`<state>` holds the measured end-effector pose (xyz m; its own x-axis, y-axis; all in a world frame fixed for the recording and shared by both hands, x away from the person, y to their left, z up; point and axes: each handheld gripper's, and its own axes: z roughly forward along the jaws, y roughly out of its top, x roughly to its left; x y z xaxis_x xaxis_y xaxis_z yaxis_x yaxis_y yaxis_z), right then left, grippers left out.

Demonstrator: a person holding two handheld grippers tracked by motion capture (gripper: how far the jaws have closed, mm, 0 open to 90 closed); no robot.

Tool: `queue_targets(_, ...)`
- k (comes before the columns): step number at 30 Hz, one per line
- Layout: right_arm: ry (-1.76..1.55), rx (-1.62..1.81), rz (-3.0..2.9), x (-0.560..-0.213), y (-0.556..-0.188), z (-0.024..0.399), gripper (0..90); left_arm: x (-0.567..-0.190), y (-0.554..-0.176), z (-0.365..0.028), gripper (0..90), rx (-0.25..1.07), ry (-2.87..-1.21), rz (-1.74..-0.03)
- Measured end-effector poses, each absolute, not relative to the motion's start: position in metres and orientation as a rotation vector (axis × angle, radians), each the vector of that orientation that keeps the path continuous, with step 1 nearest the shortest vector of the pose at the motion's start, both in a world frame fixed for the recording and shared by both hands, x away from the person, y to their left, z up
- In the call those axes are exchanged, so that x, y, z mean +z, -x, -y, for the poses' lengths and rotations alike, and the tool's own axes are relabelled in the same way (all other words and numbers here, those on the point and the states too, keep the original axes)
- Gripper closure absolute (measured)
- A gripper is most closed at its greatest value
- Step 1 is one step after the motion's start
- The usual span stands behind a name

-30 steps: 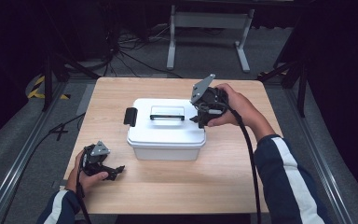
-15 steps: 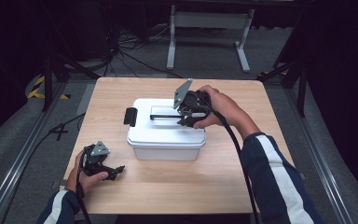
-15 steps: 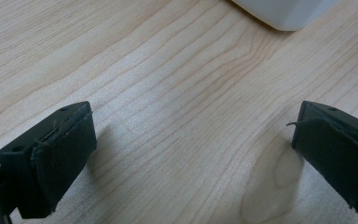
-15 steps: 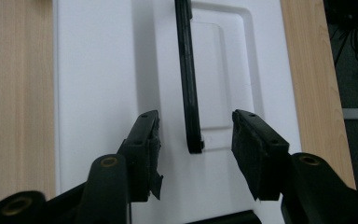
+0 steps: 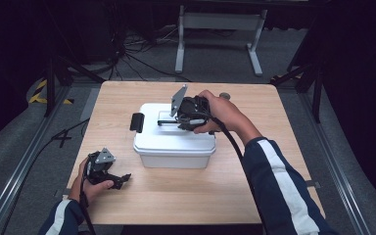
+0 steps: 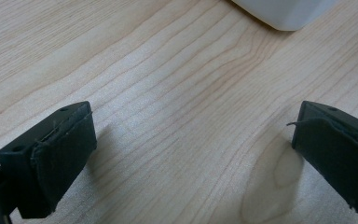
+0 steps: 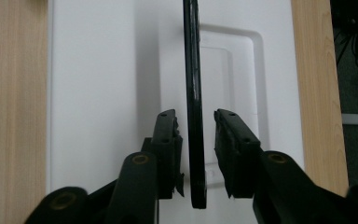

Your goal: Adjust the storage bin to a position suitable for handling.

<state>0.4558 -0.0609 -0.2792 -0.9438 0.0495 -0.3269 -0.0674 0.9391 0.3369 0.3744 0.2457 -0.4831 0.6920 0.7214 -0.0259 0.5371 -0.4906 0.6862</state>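
Since the earlier frame, the right gripper (image 5: 188,113) has been carried left over the white box (image 5: 174,142) at the table's (image 5: 254,196) centre. Its jaws are set either side of the raised black handle (image 7: 194,93) on the lid, a narrow gap left on each side, nothing clamped. The left gripper (image 5: 108,174) is held low at the near left, jaws spread wide over bare wood.

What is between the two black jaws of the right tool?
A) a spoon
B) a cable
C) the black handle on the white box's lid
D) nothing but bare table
C: in the right gripper view the black handle stands upright between the right tool jaws, over the white box lid, with small gaps either side.
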Motion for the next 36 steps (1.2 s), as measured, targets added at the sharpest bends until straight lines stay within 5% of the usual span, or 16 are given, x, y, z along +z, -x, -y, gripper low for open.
queue_targets(8,0.022,0.512,-2.739,-0.278,-0.458,0.059,84.1,-0.483,-0.374,-0.246,0.1,0.348,-2.215,-0.958)
queue_targets(36,0.053,0.581,-2.672,-0.255,-0.449,0.072,84.8,-0.483,-0.375,-0.246,0.2,0.347,-2.219,-0.956)
